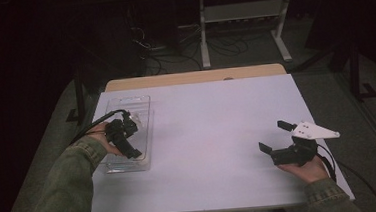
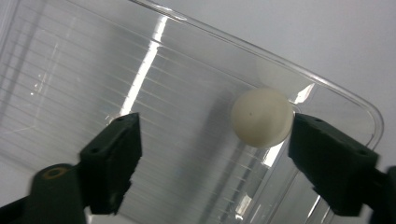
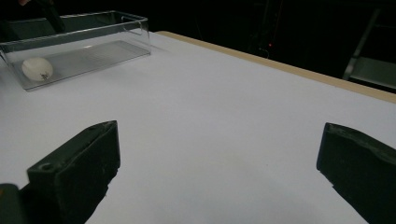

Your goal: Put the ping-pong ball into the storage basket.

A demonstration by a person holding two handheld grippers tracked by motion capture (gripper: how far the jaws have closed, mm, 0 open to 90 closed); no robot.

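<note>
**A:** Start at my left fingers. What is between them?

**B:** Your left gripper (image 2: 212,158) looks straight down into a clear plastic bin (image 2: 84,84). Its fingers (image 2: 114,156) stand apart, and a white ball (image 2: 262,118) lies on the bin floor, just beside the right-hand finger in that view. I cannot tell whether it brushes that finger, but nothing is pressing on it — the ball is not gripped.

**A:** So where does the work stand?

**B:** Judging from how things lie, the ball is already in the bin, resting near one rounded corner, close to the wall. What seems left is to lift your left hand clear of the bin. I see no other loose thing on the tabletop (image 1: 208,134) to carry over.

**A:** Which way does the ball point?

**B:** From above it reads as round, so no long axis shows there. In the right gripper view it looks slightly egg-shaped, lying level, with a small dark mark on the side that faces that camera — the shape is too small there to be sure.

**A:** And my right hand?

**B:** Your right gripper (image 1: 277,137) rests well apart from the bin, on the far side of the tabletop, fingers wide apart with nothing between them.
</note>
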